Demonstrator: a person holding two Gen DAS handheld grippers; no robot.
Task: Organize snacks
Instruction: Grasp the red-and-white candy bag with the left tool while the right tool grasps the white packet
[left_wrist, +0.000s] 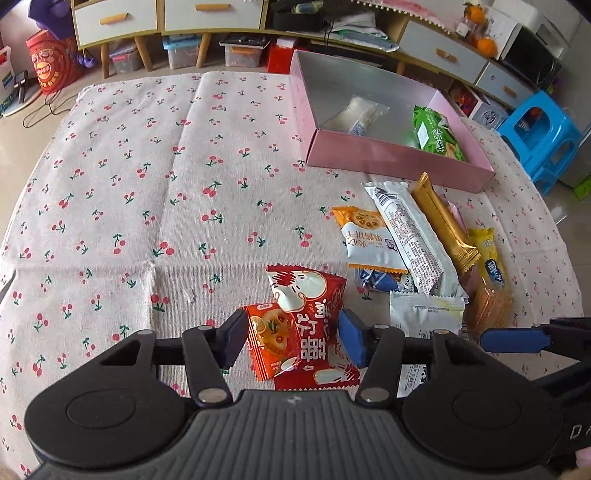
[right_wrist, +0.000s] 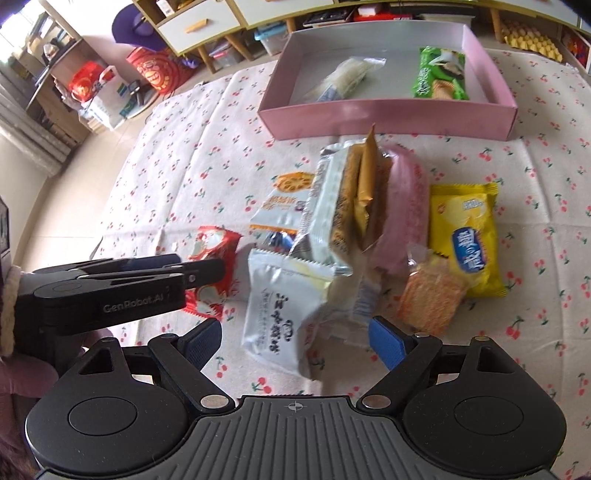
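My left gripper (left_wrist: 293, 341) is open, its fingers on either side of a red snack packet (left_wrist: 317, 332) and a small orange packet (left_wrist: 271, 338) lying on the cherry-print cloth (left_wrist: 147, 184). My right gripper (right_wrist: 295, 341) is open around a white packet (right_wrist: 280, 314) at the near edge of a pile of snacks: a long white bar (right_wrist: 328, 206), a gold bar (right_wrist: 364, 177), a pink packet (right_wrist: 404, 206), a yellow packet (right_wrist: 465, 236). The pink box (right_wrist: 384, 116) beyond holds a green packet (right_wrist: 439, 74) and a clear packet (right_wrist: 347, 77).
The left gripper's arm (right_wrist: 110, 288) reaches in from the left in the right wrist view. A blue stool (left_wrist: 543, 136) stands off the right side. Cabinets and storage bins (left_wrist: 240, 51) line the far wall.
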